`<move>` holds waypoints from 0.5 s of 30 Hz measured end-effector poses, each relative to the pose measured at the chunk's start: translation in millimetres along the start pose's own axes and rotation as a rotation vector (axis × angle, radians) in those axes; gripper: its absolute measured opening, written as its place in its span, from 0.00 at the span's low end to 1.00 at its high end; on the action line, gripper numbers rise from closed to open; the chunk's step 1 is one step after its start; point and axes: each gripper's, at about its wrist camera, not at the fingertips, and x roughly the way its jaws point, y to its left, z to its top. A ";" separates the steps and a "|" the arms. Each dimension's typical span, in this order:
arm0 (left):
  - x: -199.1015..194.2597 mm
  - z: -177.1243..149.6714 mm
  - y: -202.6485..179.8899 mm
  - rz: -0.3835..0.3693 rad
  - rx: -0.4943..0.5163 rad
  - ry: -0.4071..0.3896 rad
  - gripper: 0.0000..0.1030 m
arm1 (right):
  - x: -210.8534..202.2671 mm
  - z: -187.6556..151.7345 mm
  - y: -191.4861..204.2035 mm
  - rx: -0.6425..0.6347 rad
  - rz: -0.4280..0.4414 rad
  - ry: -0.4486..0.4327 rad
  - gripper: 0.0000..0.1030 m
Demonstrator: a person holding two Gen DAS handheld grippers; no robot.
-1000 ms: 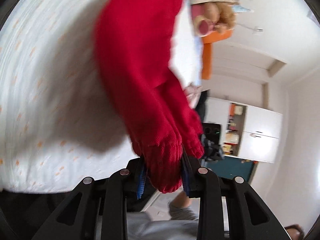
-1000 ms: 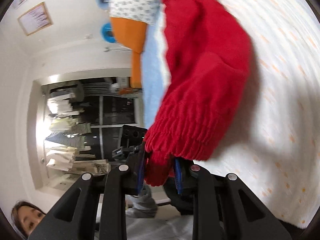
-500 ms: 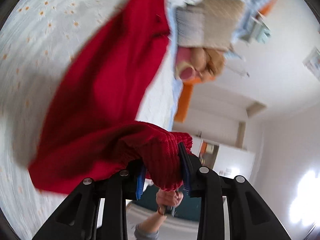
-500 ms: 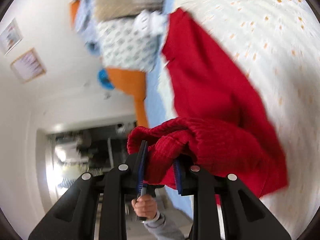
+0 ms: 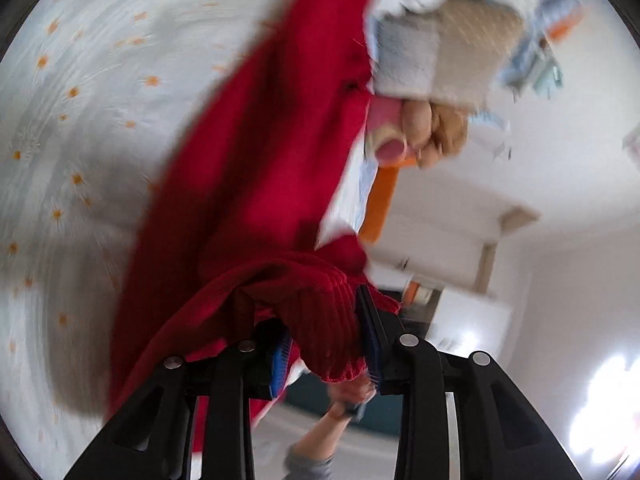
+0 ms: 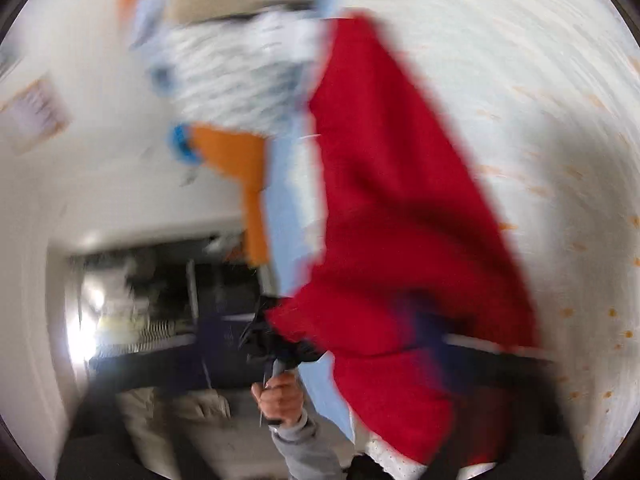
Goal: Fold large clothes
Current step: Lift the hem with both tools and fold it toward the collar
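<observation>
Red sweater (image 5: pixel 256 184) hem between opening left claw (image 5: pixel 326 346); right claw (image 6: pixel 320 344) just released, wide.

your left gripper (image 5: pixel 326 354) shows black fingers, silver screws, blue pads (image 5: pixel 280 354); your grey sleeve (image 6: pixel 300 446) ends at a dark wristband (image 6: pixel 276 421).
</observation>
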 end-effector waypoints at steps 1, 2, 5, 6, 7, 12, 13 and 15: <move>-3.1 -5.0 -13.9 0.037 0.049 -0.003 0.89 | -7.8 -3.9 16.1 -0.063 -0.036 -0.021 0.96; -11.3 -12.9 -33.3 0.082 0.113 -0.043 0.96 | -13.6 -7.2 29.4 -0.108 -0.042 -0.036 0.96; -36.6 -33.0 -81.8 0.197 0.261 -0.154 0.97 | -26.4 -21.6 60.9 -0.226 -0.073 -0.037 0.96; -42.7 -40.9 -94.9 0.237 0.314 -0.174 0.97 | -30.6 -30.8 70.6 -0.303 -0.120 -0.051 0.96; -45.2 -46.9 -102.8 0.287 0.356 -0.191 0.97 | -33.0 -40.8 77.9 -0.384 -0.183 -0.066 0.96; -11.2 -83.3 -106.7 0.861 0.709 -0.279 0.97 | -28.0 -79.7 65.9 -0.663 -0.497 -0.094 0.75; 1.9 -86.2 -97.0 0.977 0.777 -0.291 0.97 | -24.4 -83.1 55.2 -0.690 -0.557 -0.092 0.69; 26.1 -83.0 -80.6 1.090 0.842 -0.270 0.97 | -20.4 -86.4 26.7 -0.712 -0.627 -0.077 0.68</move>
